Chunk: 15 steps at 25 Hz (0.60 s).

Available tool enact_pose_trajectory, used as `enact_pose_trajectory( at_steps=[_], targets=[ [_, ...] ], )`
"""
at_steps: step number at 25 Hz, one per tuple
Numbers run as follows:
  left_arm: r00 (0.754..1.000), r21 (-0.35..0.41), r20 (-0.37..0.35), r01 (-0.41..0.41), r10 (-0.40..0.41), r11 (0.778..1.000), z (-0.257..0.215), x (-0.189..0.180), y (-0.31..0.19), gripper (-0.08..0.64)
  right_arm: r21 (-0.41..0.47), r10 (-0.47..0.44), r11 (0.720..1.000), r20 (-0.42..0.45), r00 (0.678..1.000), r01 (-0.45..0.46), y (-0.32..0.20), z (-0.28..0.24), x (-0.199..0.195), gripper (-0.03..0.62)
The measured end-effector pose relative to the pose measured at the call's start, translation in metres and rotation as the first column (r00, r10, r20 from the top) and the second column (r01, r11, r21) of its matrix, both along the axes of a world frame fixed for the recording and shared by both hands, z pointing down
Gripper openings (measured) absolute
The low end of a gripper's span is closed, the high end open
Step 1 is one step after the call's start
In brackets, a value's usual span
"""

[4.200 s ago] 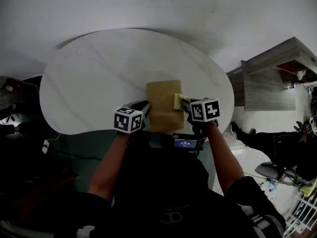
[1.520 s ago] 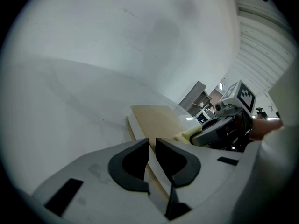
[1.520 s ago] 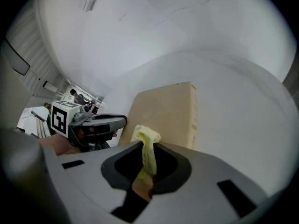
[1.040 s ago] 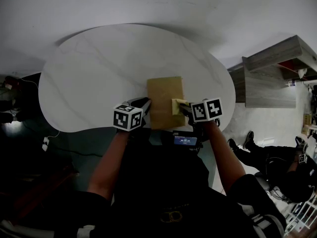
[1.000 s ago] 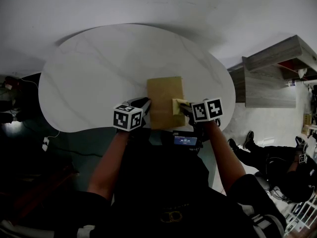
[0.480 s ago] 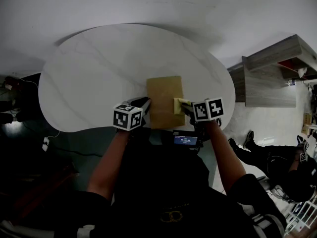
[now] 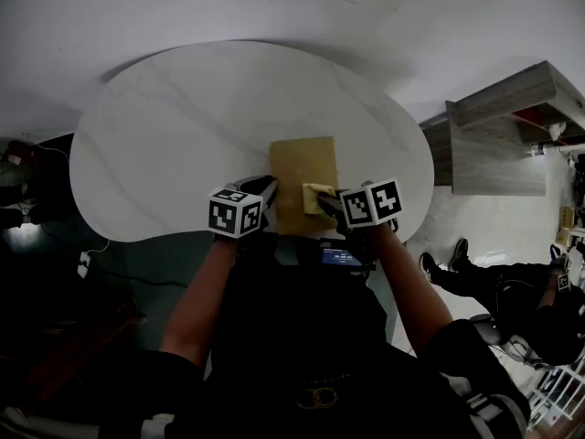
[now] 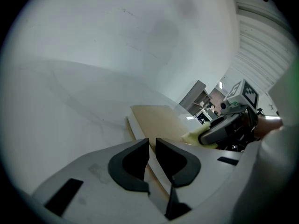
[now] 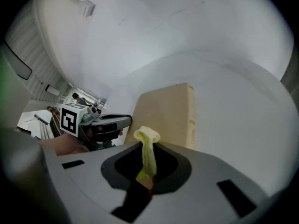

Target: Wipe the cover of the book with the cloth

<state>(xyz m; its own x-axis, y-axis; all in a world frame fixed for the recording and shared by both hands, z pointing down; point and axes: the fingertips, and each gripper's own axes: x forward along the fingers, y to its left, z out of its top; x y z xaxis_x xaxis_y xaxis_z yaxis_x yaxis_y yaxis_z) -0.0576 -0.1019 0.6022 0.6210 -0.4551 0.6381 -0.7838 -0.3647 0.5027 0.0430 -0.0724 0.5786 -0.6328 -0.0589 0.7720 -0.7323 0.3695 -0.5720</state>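
Table [image 7: 164,135] has the book [image 7: 302,163] near its front edge, long side pointing away. Left gripper [image 7: 261,188], jaws nearly together and empty, sits at the book's left edge. Right gripper [image 7: 326,203] pinches the cloth [image 7: 313,194] on the near-right cover.

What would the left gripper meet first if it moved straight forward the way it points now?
Most likely the book: its near left edge lies directly ahead of the left gripper, whose jaws are nearly shut, on the white table. Depth is hard to judge, so it may already touch.
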Motion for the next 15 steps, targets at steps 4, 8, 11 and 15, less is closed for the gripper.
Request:
enact_pose_trajectory(
  at_steps=[4, 8, 11, 15],
  targets=[
    [1.0, 0.0, 0.0, 0.001, -0.001, 1.0, -0.001, 0.002, 0.0, 0.048, -0.031, -0.037, 0.999, 0.039, 0.999, 0.039, 0.012, -0.002, -0.022, 0.087],
    [1.0, 0.001, -0.002, 0.002, -0.002, 1.0, -0.001, 0.001, 0.0, 0.048, -0.053, -0.08, 0.995, 0.06, 0.995, 0.084, 0.021, -0.003, -0.039, 0.087],
    [1.0, 0.002, -0.005, 0.004, -0.004, 1.0, -0.001, 0.001, 0.0, 0.048, -0.073, -0.109, 0.991, 0.064, 0.992, 0.114, 0.028, -0.001, -0.049, 0.087],
    [1.0, 0.001, -0.008, 0.005, -0.005, 1.0, -0.001, 0.001, 0.0, 0.048, -0.09, -0.147, 0.984, 0.049, 0.988, 0.151, 0.036, 0.003, -0.057, 0.087]
  ],
)
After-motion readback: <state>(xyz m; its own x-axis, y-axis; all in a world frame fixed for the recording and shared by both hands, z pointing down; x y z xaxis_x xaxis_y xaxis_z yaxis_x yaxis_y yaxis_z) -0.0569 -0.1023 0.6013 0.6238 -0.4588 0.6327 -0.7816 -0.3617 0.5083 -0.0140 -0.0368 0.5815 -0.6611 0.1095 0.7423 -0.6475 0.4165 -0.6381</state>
